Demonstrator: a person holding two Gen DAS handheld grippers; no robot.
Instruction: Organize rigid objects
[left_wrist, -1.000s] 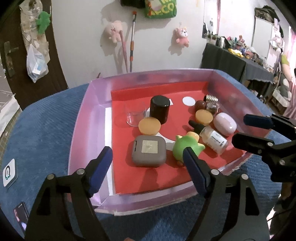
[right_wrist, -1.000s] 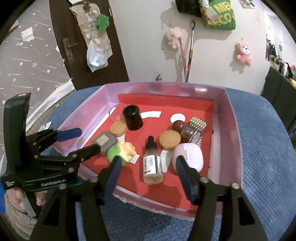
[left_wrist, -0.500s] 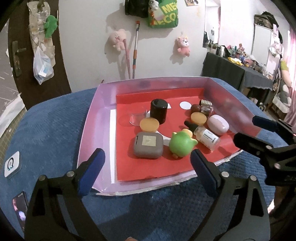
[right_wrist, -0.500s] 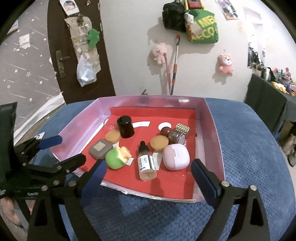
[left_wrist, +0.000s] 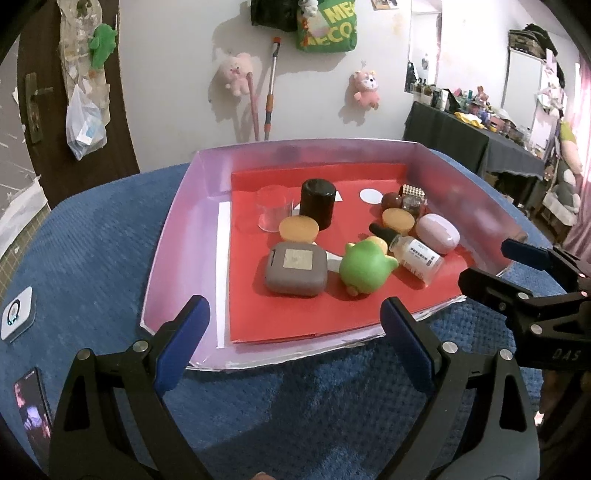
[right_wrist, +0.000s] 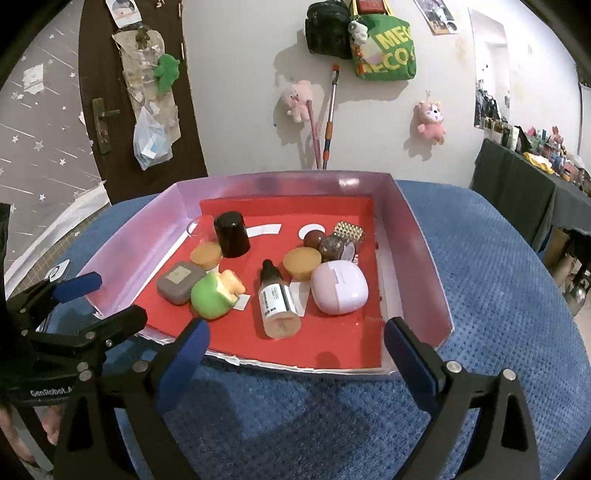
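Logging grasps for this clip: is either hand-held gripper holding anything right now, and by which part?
Nothing is held. The left hand-held gripper and right hand-held gripper have just opened wide, empty, short of the pink tray.

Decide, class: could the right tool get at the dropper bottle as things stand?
Probably yes. The right tool is open and empty, just short of the tray's low near edge, and the dropper bottle lies straight ahead with open red floor before it.
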